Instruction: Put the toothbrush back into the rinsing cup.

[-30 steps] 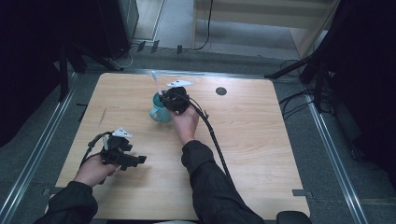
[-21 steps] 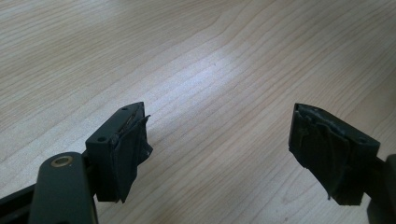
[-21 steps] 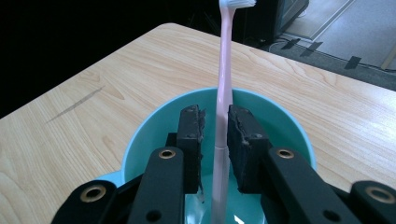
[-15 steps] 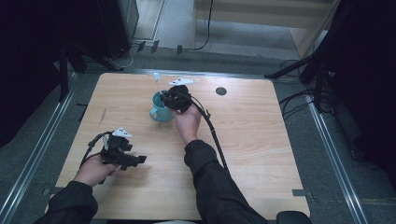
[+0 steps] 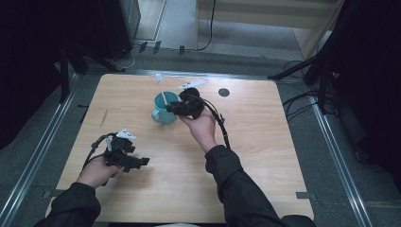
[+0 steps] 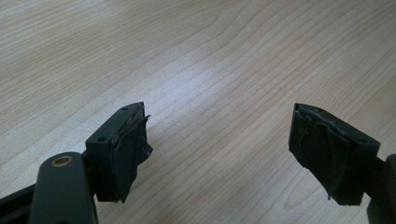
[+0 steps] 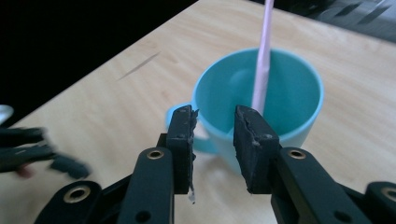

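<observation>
A teal mug [image 5: 161, 115] stands on the wooden table [image 5: 265, 142], back of centre. A pink-handled toothbrush [image 5: 161, 90] leans upright inside it. My right gripper [image 5: 174, 109] hovers just right of the mug and points at it. Its jaws have just been opening and are open, with nothing between them. In the right gripper view the mug [image 7: 289, 93] and toothbrush [image 7: 262, 60] sit just beyond the right gripper [image 7: 215, 135]. My left gripper [image 5: 142, 161] rests low at the front left. In its own view the left gripper [image 6: 219, 140] is wide open over bare wood.
A small black round insert [image 5: 223, 92] sits in the table near its back edge. The right gripper's cable [image 5: 222, 130] trails along the forearm. Metal rails [image 5: 38, 161] and dark stands flank the table. My left gripper [image 7: 28, 149] shows blurred at the left of the right gripper view.
The right gripper has drawn back from over the mug, to the right and a little up. Its jaws have parted. The toothbrush now stands free in the mug. The left hand has stayed put.
</observation>
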The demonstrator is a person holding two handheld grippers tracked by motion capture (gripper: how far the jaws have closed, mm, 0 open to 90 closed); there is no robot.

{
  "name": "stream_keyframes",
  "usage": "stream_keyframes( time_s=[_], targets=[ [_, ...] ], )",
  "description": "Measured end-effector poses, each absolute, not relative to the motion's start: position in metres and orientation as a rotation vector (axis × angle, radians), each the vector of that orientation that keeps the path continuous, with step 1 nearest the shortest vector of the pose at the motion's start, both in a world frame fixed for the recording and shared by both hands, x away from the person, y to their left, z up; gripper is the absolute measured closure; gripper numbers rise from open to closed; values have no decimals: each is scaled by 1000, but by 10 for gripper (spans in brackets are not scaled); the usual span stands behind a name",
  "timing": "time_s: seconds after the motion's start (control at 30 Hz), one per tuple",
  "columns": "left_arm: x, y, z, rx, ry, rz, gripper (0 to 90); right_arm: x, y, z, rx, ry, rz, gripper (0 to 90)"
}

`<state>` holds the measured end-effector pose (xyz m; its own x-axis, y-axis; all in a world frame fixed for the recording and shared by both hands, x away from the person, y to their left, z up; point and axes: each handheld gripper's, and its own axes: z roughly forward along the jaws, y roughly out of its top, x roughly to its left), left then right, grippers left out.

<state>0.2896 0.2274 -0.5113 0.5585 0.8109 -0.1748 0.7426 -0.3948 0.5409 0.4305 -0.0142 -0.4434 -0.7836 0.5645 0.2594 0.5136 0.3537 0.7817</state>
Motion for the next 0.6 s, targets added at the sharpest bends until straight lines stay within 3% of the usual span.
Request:
stream_keyframes(
  time_s=[0.4,0.6],
  targets=[
    [289,228,-513,2227,1255,170,195,404,-46,-432,905,2632,1393,583],
    [288,227,-514,2229,1261,168,195,392,-62,-437,835,2649,1371,584]
  ],
)
